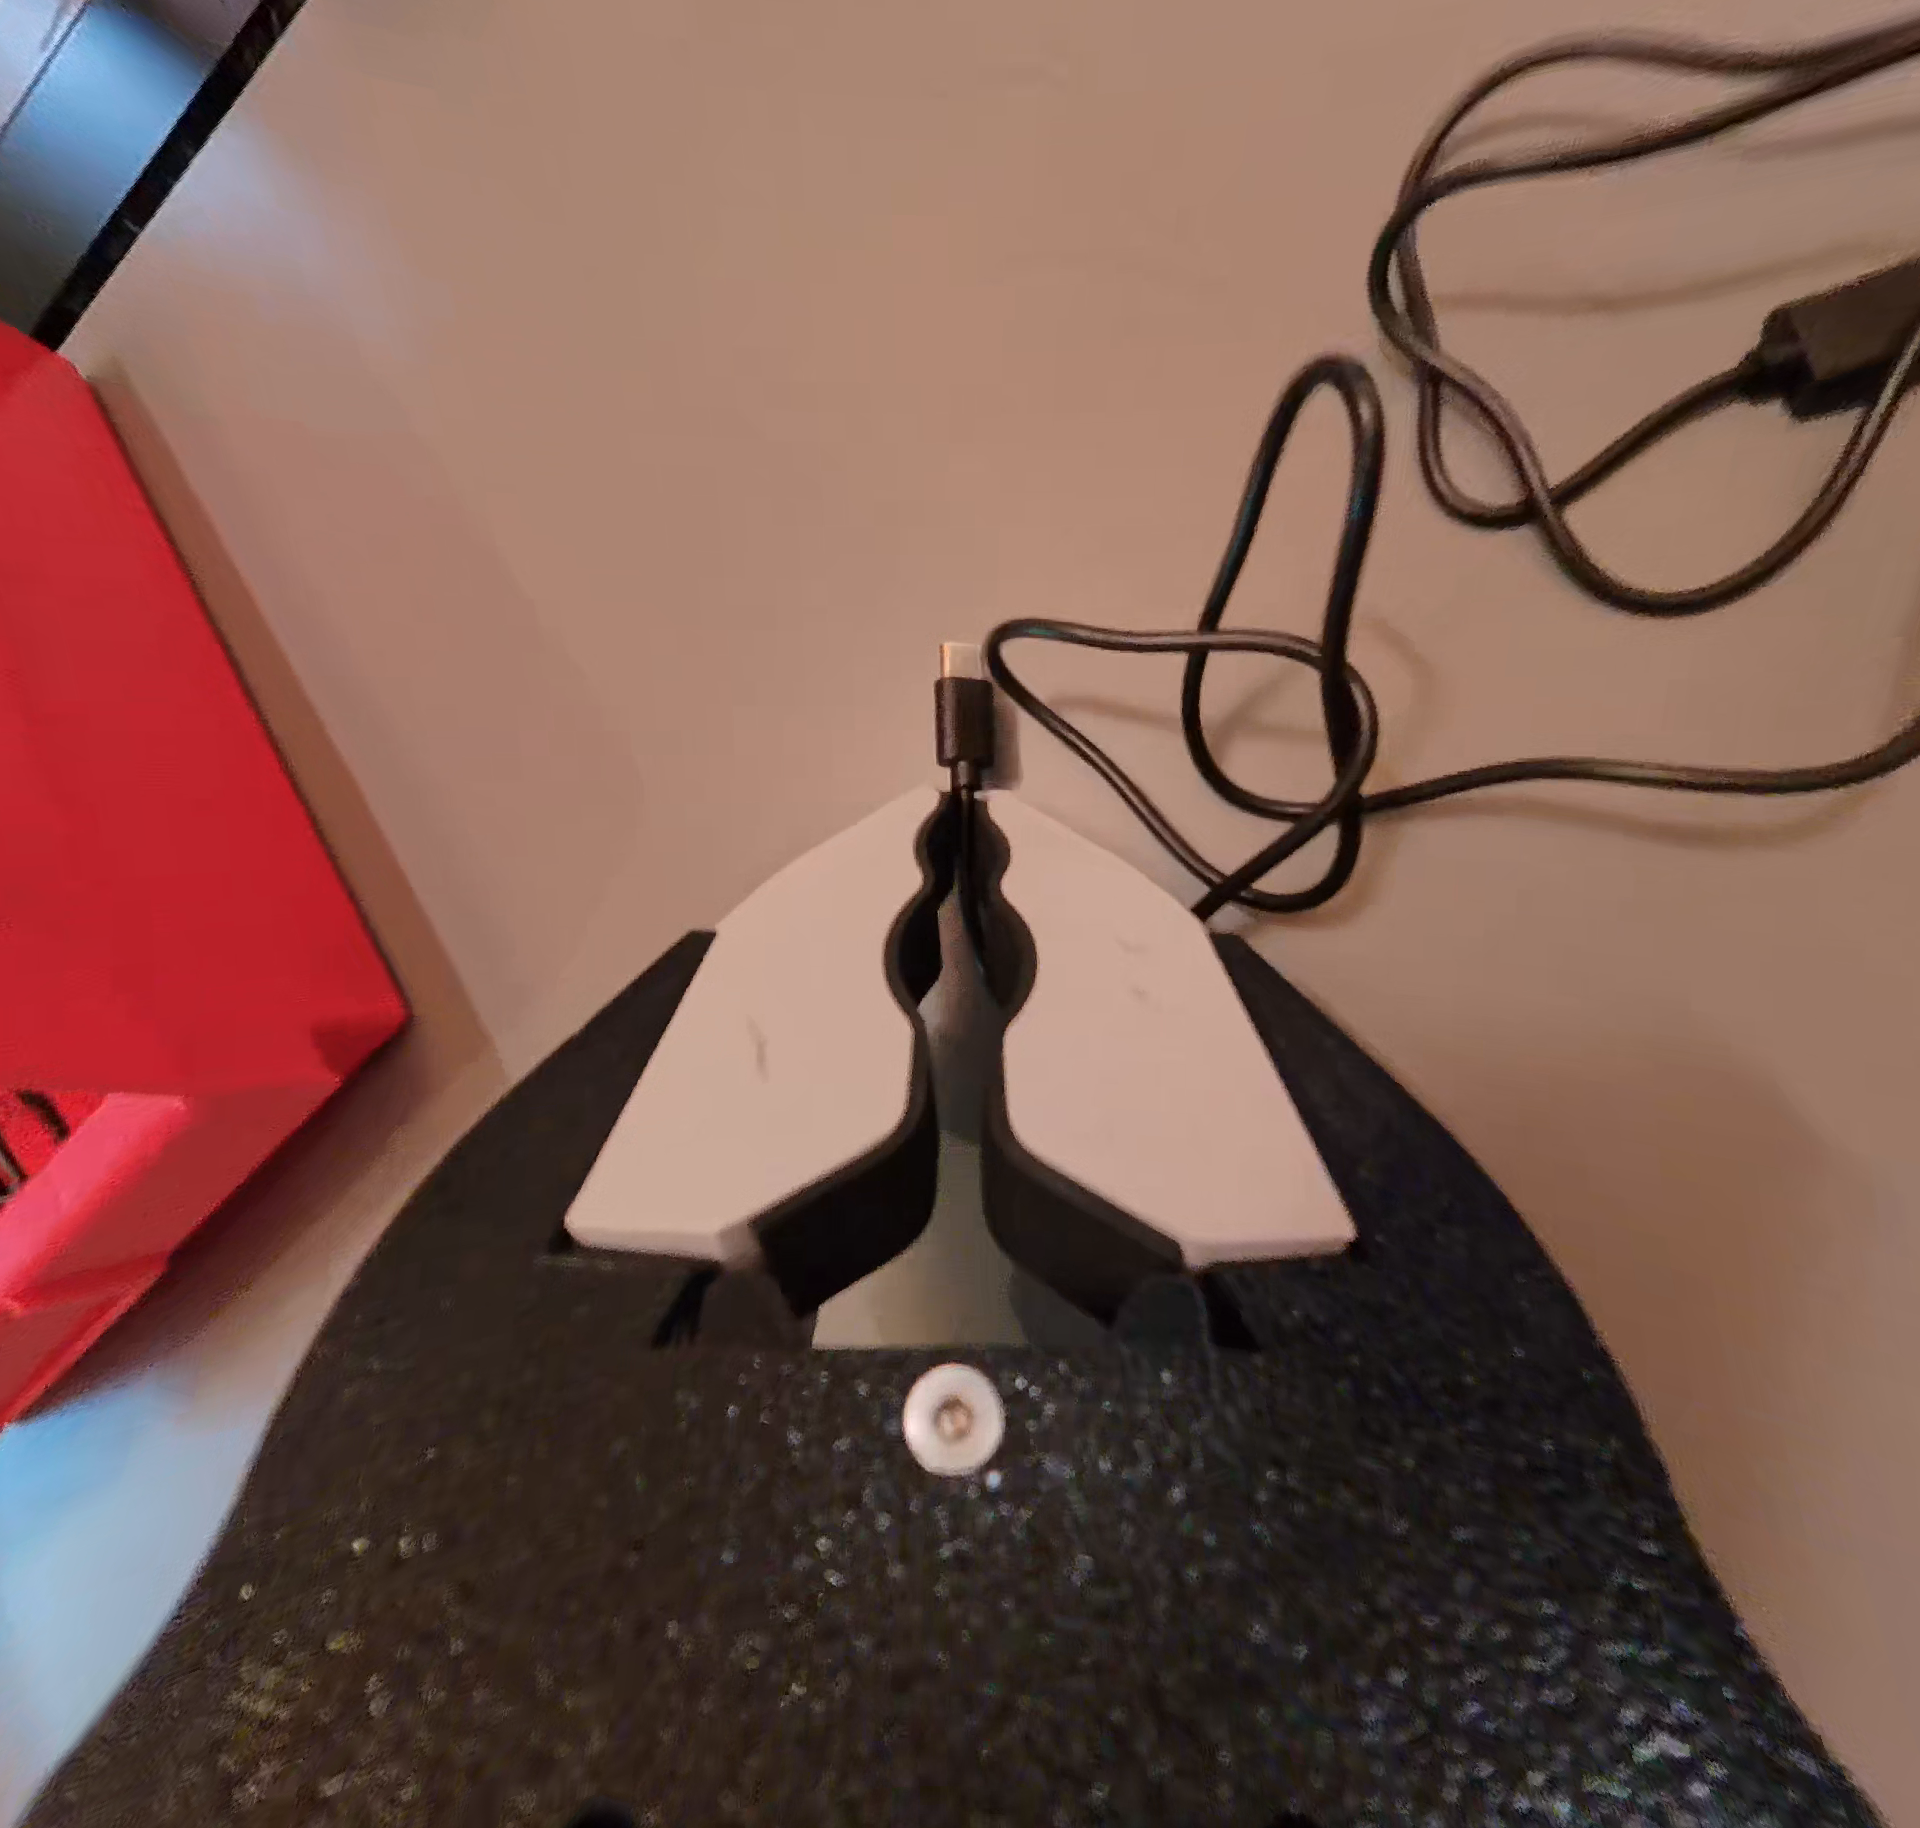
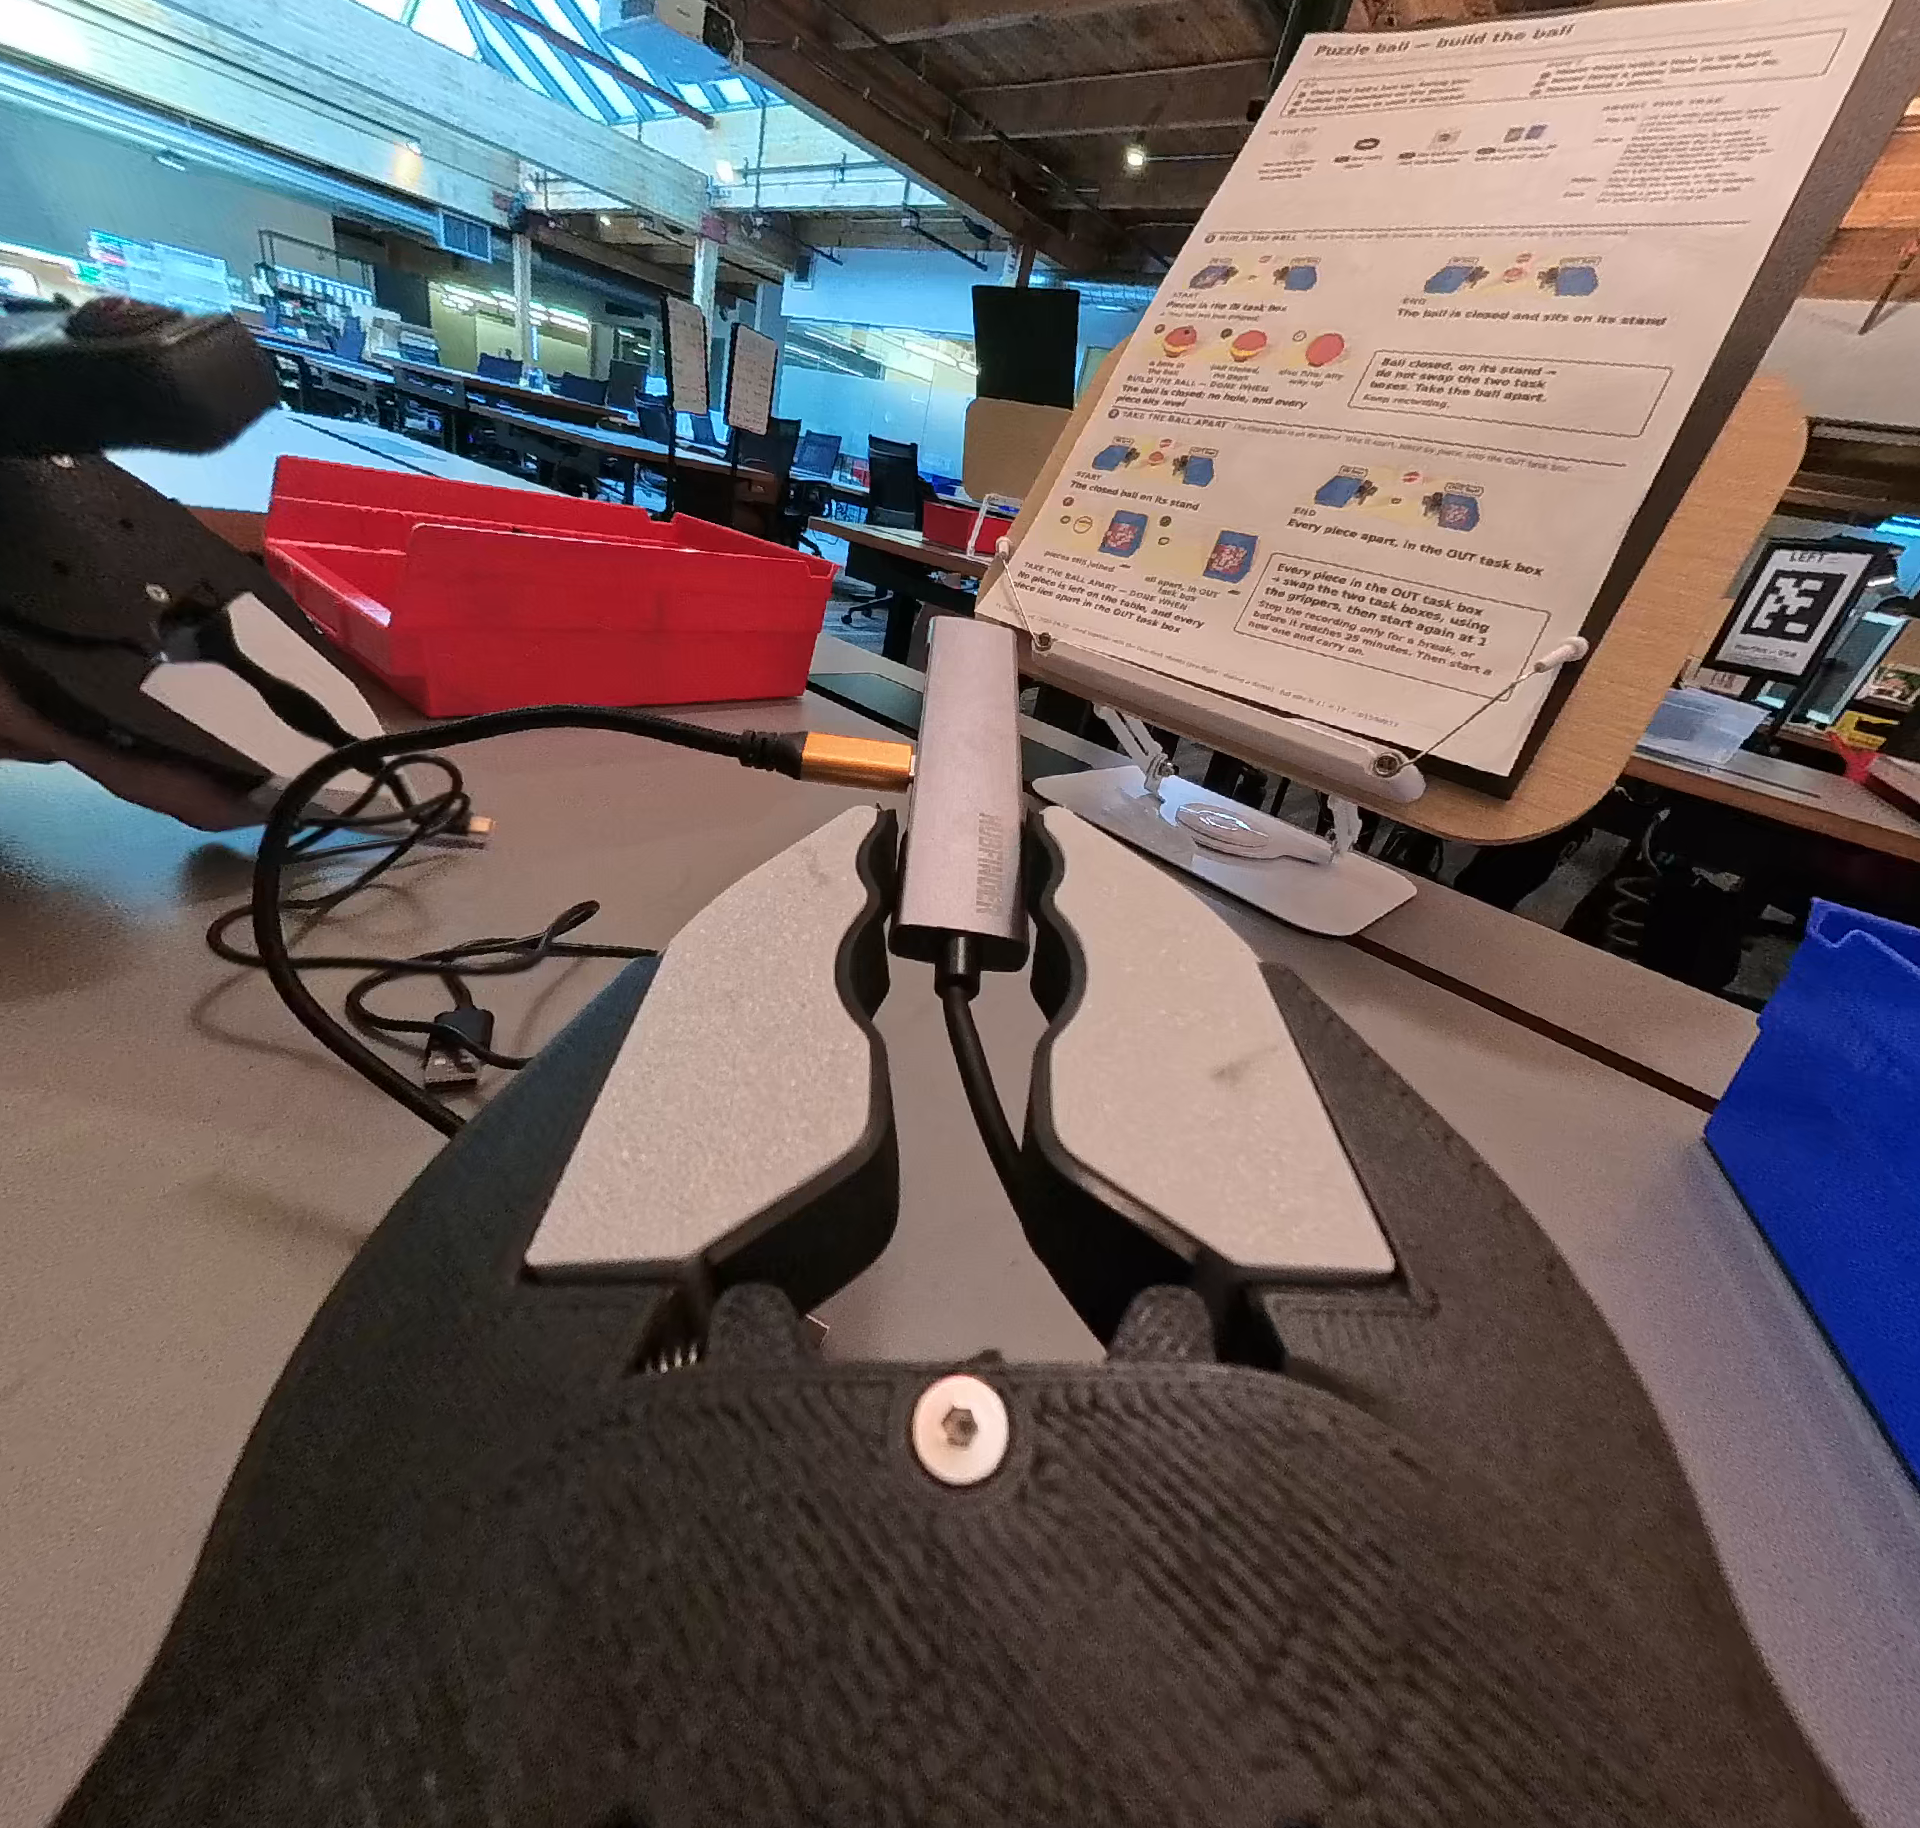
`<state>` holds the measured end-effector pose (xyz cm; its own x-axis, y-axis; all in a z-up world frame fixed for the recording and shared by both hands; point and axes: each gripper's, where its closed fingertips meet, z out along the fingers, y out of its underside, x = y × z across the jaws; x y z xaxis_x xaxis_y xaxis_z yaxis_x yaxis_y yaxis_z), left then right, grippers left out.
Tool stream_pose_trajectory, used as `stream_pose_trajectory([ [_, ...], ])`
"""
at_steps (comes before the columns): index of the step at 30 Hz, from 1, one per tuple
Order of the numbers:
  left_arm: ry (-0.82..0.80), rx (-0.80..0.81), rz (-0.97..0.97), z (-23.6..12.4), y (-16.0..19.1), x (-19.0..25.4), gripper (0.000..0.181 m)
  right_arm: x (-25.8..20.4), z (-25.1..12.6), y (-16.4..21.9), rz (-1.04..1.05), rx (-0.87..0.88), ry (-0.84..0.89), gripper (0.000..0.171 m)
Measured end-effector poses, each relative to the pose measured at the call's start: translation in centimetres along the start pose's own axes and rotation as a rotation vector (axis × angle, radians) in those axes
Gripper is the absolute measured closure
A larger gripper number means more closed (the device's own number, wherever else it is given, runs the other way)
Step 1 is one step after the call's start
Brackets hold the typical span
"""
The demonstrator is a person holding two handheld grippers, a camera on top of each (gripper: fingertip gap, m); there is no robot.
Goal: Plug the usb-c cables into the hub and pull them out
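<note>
My left gripper [image 1: 961, 791] is shut on a thin black USB-C cable [image 1: 1278, 729] just behind its plug [image 1: 964, 713], which points away over the table, its metal tip free. The cable loops off to the right. My right gripper [image 2: 961, 833] is shut on the grey hub [image 2: 961, 770], holding it near its cable end and pointing forward above the table. A braided black cable with an orange plug [image 2: 857, 758] is plugged into the hub's left side. The left gripper [image 2: 260, 791] also shows at the left in the right wrist view, low over the table.
A red bin [image 2: 540, 594] stands at the back left of the grey table [image 2: 156, 1207], also in the left wrist view [image 1: 156, 739]. A loose USB-A plug [image 2: 452, 1056] lies among cable loops. An instruction sheet on a stand [image 2: 1382, 428] is ahead right. A blue bin [image 2: 1829, 1134] sits at the right.
</note>
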<state>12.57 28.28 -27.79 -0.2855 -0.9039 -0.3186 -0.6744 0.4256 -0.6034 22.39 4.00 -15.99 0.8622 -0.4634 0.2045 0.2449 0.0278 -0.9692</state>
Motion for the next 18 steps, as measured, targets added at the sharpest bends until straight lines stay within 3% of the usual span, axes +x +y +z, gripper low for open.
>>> stream_pose_trajectory([
  [1, 0.005, 0.017, -0.039, -0.5, -0.5, -0.2, 0.179, 0.0, 0.0, 0.0, 0.001, 0.002, -0.001, 0.147],
  [5, 0.113, 0.125, -0.273, -4.1, -4.4, -0.7, 0.179, 0.0, 0.0, 0.0, 0.003, -0.001, -0.003, 0.147],
  [10, 0.394, 0.228, -0.366, -8.8, -11.1, 2.4, 0.179, 0.0, 0.2, 0.1, 0.011, -0.010, -0.012, 0.147],
  [18, 0.483, 0.151, -0.250, -7.4, -17.0, 8.9, 0.179, -0.1, 0.5, 0.5, 0.034, -0.032, -0.033, 0.147],
])
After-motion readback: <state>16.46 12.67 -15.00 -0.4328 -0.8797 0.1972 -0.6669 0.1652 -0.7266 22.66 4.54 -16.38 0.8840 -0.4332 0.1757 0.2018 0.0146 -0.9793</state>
